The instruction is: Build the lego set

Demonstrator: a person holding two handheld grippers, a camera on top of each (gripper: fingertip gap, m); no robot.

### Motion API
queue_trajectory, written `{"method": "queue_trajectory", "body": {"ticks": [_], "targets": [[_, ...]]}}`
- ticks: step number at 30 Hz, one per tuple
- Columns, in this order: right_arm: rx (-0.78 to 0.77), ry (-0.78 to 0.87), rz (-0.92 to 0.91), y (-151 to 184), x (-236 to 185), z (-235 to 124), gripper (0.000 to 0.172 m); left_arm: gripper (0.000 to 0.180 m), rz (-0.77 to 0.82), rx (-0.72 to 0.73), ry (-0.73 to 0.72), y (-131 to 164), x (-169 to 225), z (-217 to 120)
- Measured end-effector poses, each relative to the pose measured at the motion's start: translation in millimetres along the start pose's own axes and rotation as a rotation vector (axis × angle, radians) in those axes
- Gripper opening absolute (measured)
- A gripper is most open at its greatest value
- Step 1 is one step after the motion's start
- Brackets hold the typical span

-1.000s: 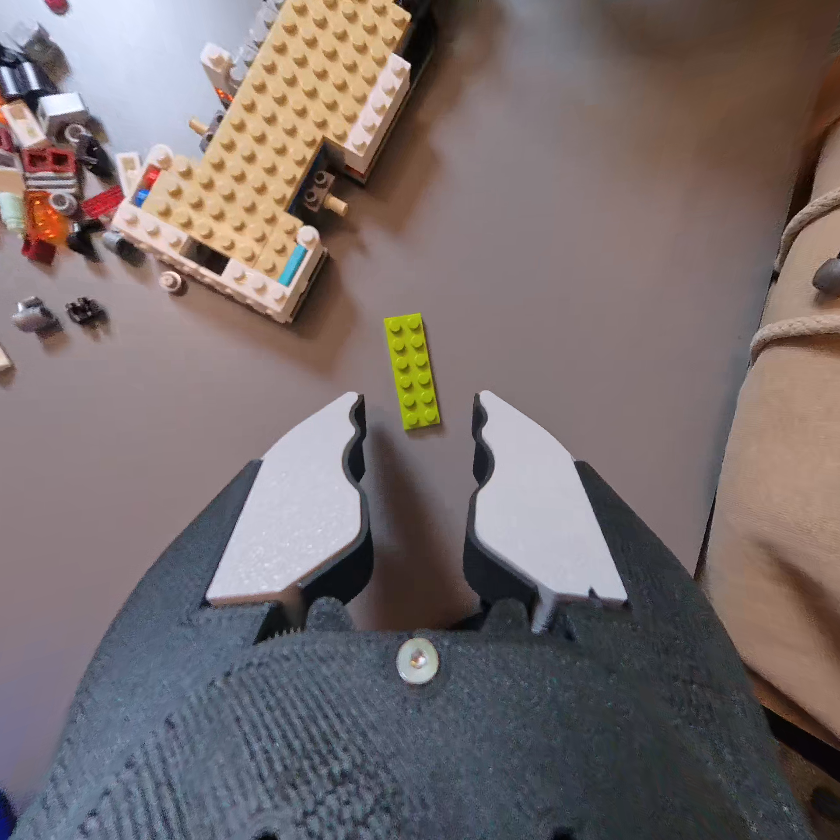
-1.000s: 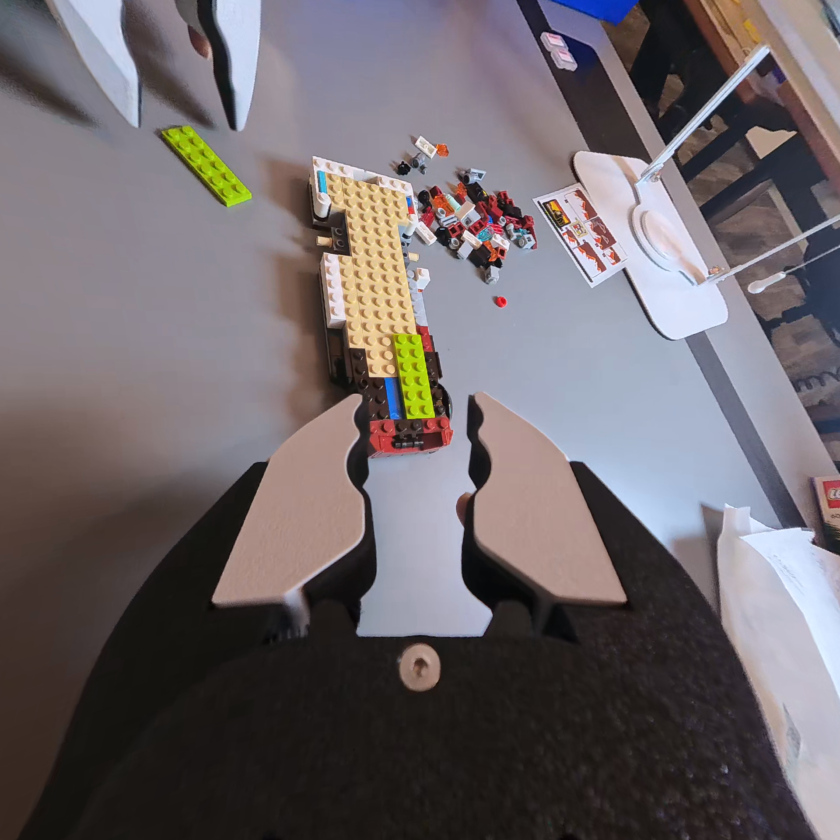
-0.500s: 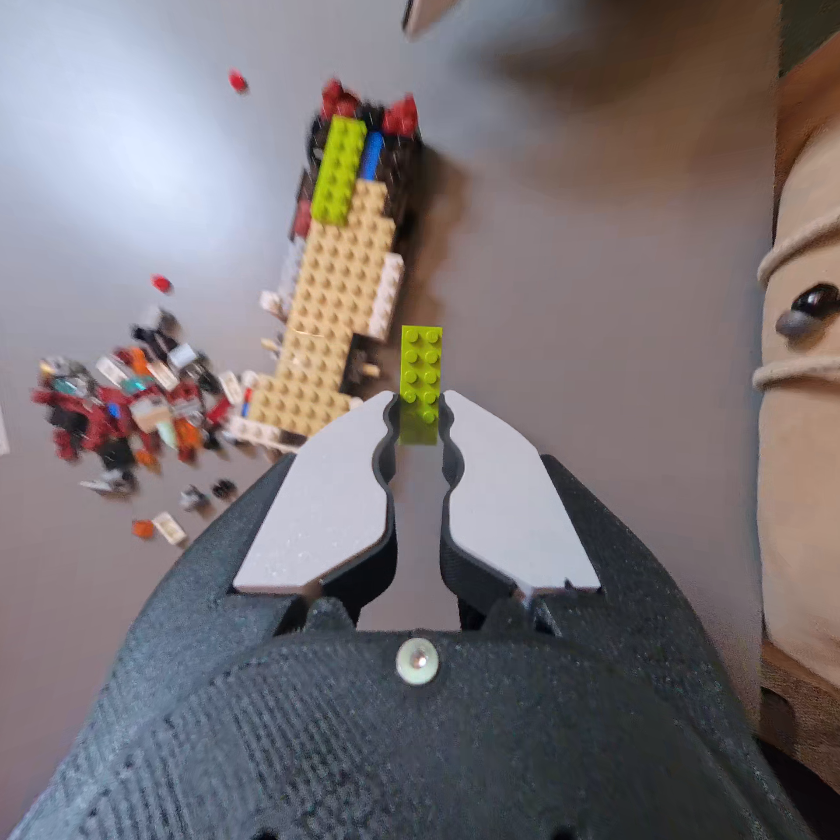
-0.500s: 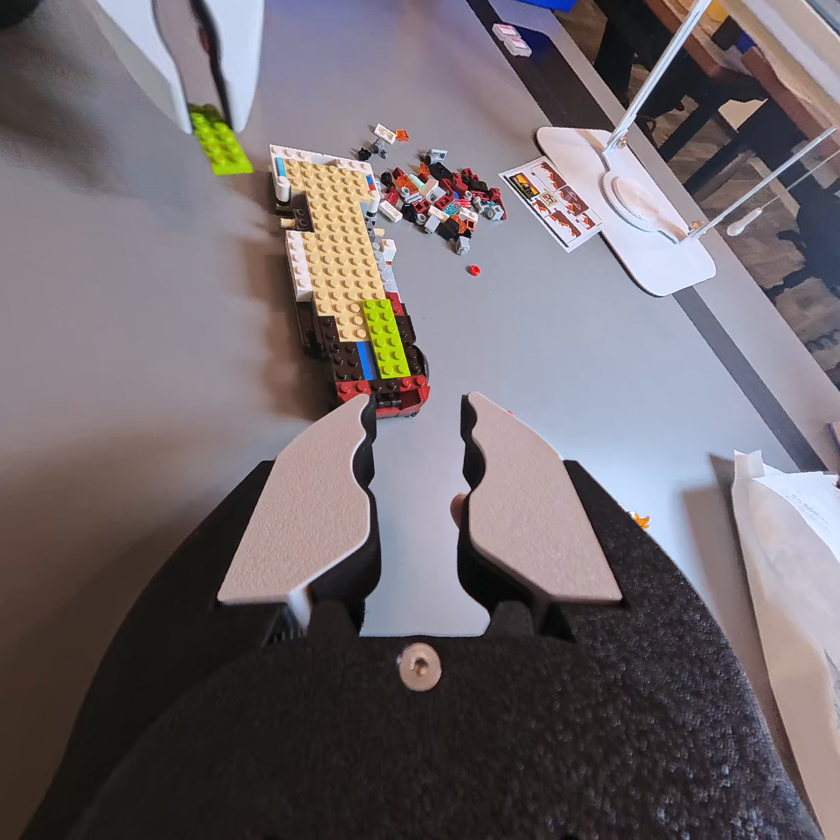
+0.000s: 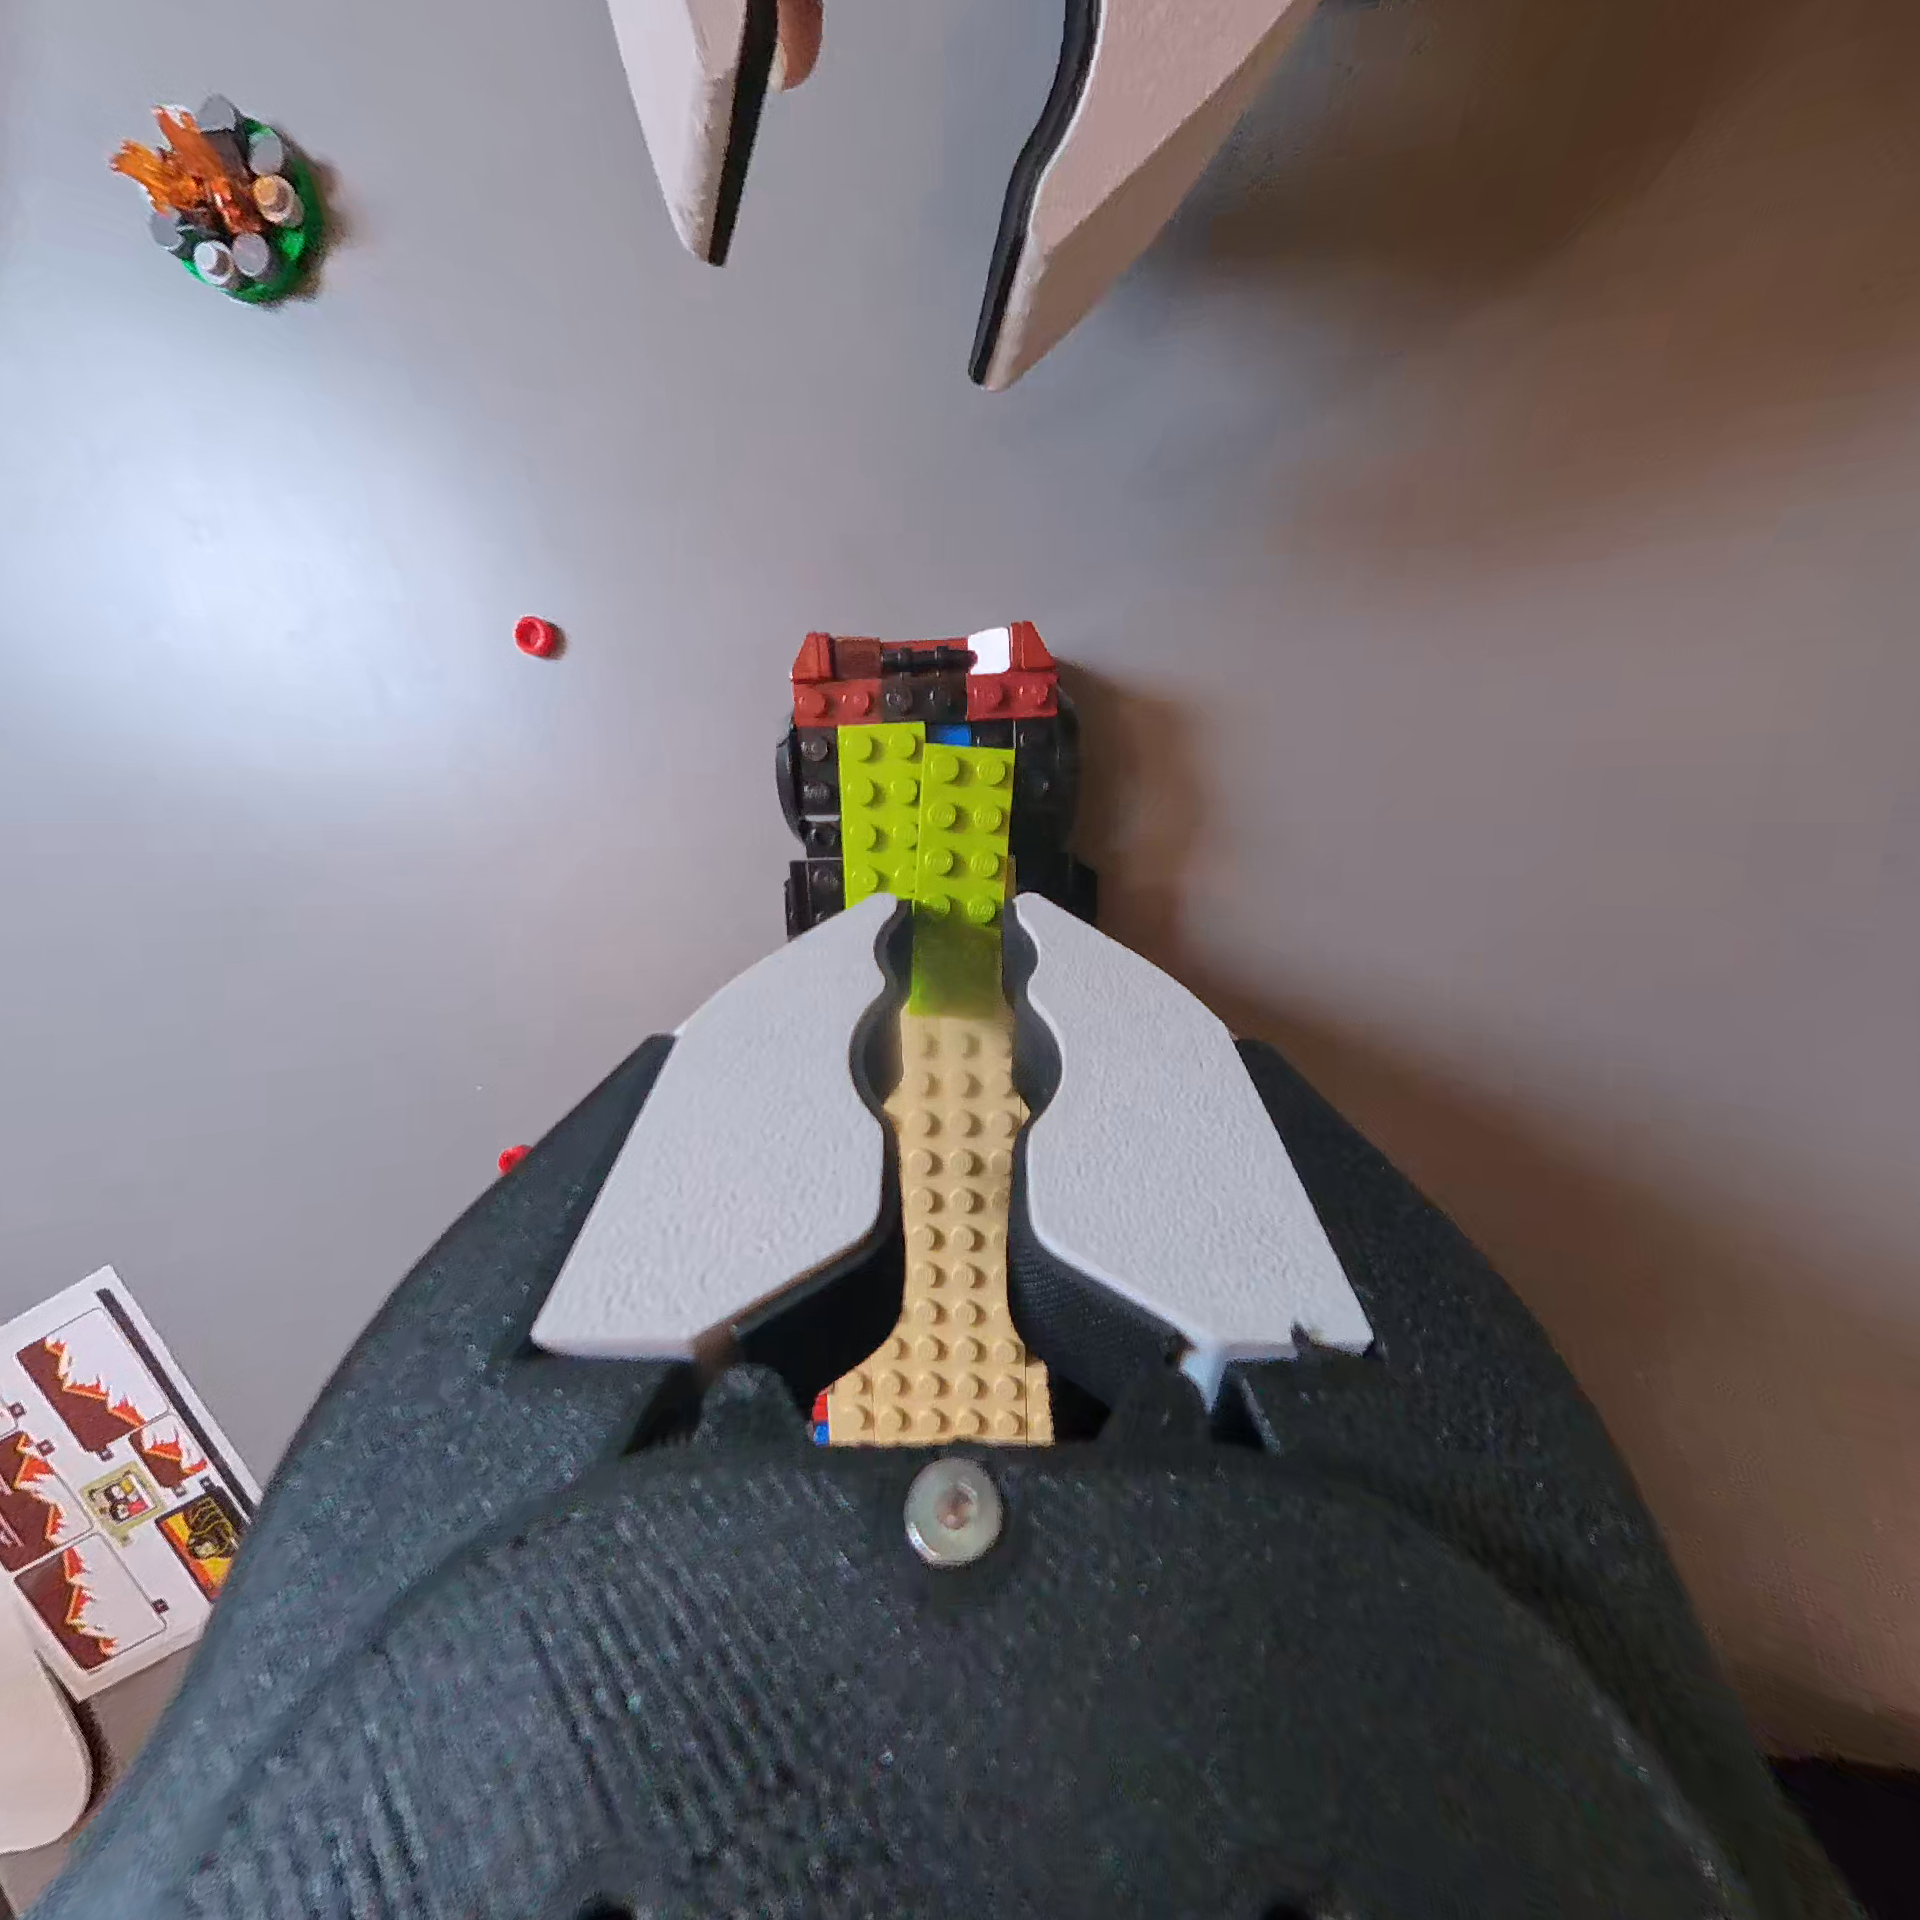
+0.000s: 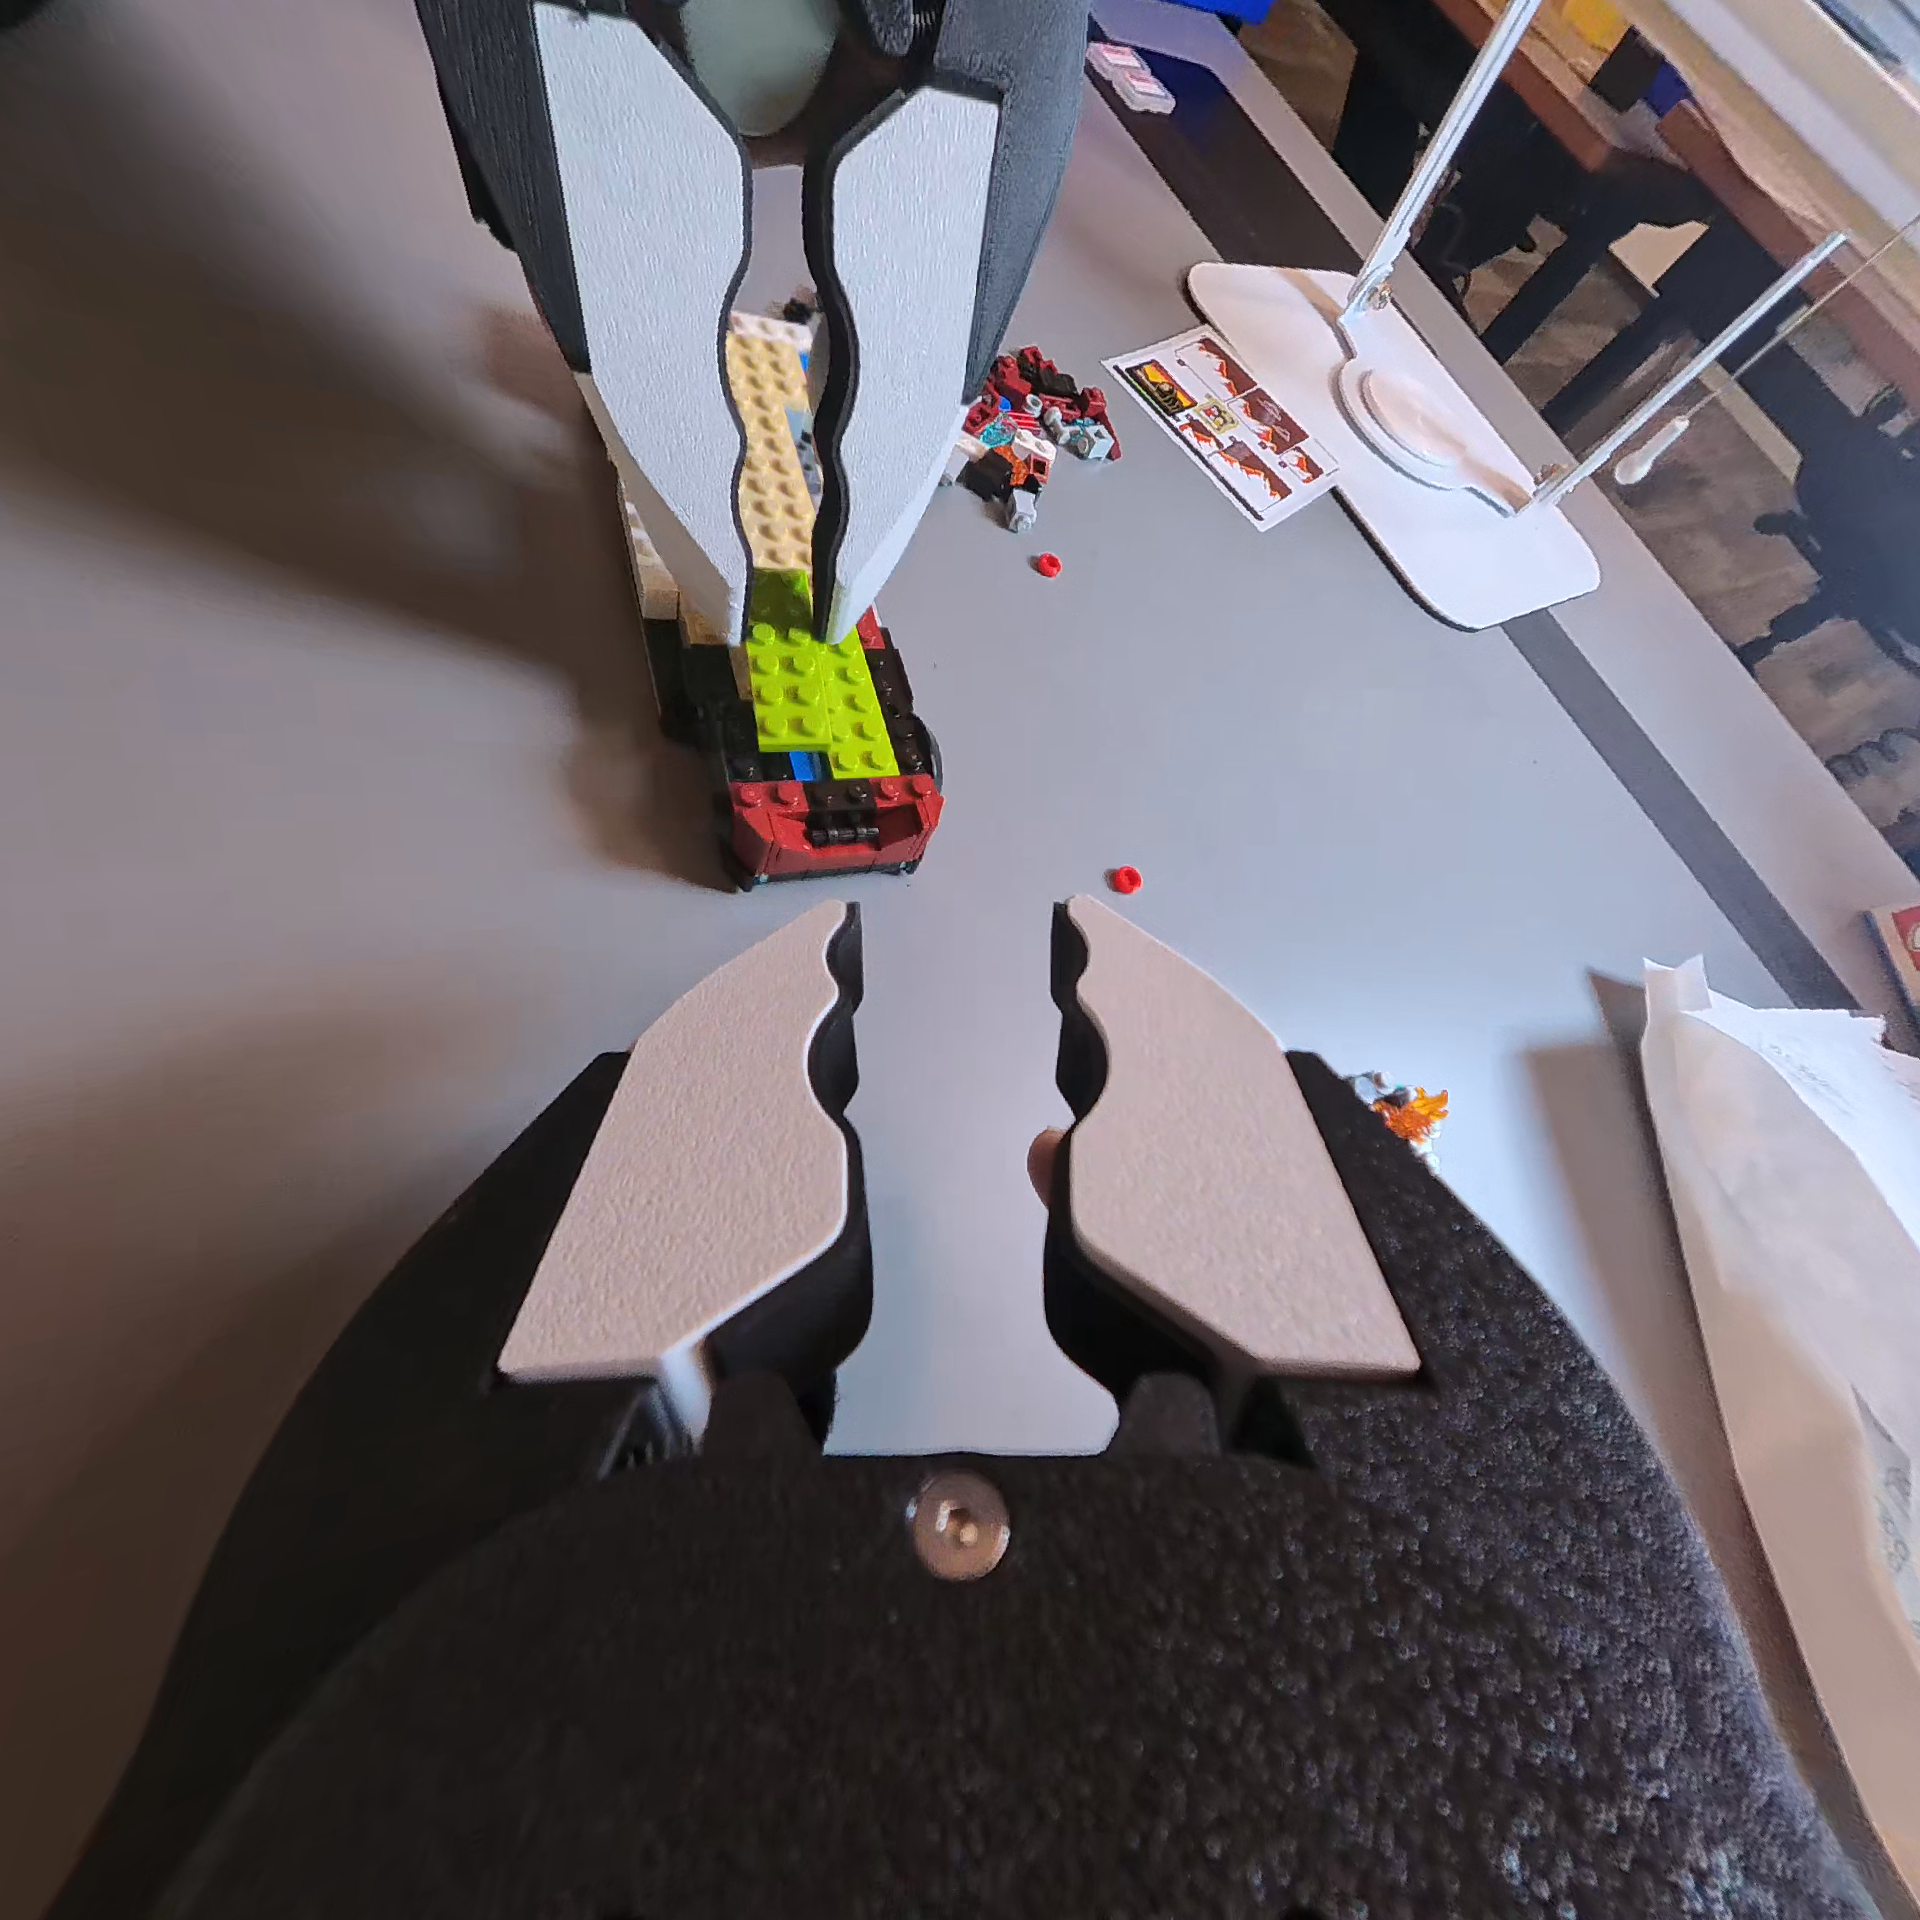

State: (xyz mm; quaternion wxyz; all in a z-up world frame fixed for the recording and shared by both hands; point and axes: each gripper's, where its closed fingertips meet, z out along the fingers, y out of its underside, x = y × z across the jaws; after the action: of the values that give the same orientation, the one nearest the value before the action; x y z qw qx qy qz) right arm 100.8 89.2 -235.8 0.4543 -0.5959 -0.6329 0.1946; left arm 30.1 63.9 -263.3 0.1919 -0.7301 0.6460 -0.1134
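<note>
My left gripper [image 5: 956, 914] is shut on a lime green plate [image 5: 966, 831] and holds it by one end over a long brick vehicle [image 5: 961, 1195] with a tan deck and a red end [image 5: 925, 675]. The held plate sits right beside a second lime plate [image 5: 878, 810] fixed on the vehicle. The right wrist view shows the same grasp: the left gripper [image 6: 790, 613] comes down from above with the lime plate [image 6: 792, 686] between its fingertips, next to the fixed one [image 6: 862, 732]. My right gripper [image 6: 956, 914] is open and empty, just short of the vehicle's red end [image 6: 831, 831]. It also shows in the left wrist view [image 5: 852, 312].
On the grey table [image 6: 1299, 727] lie a small red stud [image 6: 1124, 879] beside my right fingertip, another stud [image 6: 1048, 564], a pile of loose bricks [image 6: 1039, 426], a sticker sheet [image 6: 1221, 421], a white lamp base [image 6: 1434, 447], a small flame piece [image 6: 1408, 1112] and a white paper bag [image 6: 1818, 1247]. Across from one pair of fingers to the other is roughly 9 cm.
My left gripper closed on the lime plate lying on the table, lifted it and carried it over the vehicle. My right gripper drew back a little from the vehicle's red end and stayed open.
</note>
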Motion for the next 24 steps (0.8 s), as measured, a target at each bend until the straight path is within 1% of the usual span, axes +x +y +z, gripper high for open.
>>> {"method": "queue_trajectory", "body": {"ticks": [10,15,18,21,24], "targets": [[-0.002,-0.016,0.003,2.6,-2.0,4.2,0.034,0.017,-0.018,0.027,0.015,-5.6,0.9,5.5],[-0.007,-0.018,0.002,1.4,-3.4,4.5,0.034,0.024,-0.033,0.037,0.027,-6.2,2.5,4.2],[0.002,-0.03,-0.001,-1.9,-5.6,4.8,0.034,0.032,-0.051,0.06,0.013,-5.8,-0.2,-2.8],[0.025,-0.059,0.001,-8.6,-9.2,5.7,0.036,0.047,-0.095,0.077,-0.019,7.1,-4.1,-16.9],[0.019,-0.091,-0.006,-11.8,-12.7,11.2,0.04,0.064,-0.154,0.048,-0.047,40.3,-3.2,-25.8]]}}
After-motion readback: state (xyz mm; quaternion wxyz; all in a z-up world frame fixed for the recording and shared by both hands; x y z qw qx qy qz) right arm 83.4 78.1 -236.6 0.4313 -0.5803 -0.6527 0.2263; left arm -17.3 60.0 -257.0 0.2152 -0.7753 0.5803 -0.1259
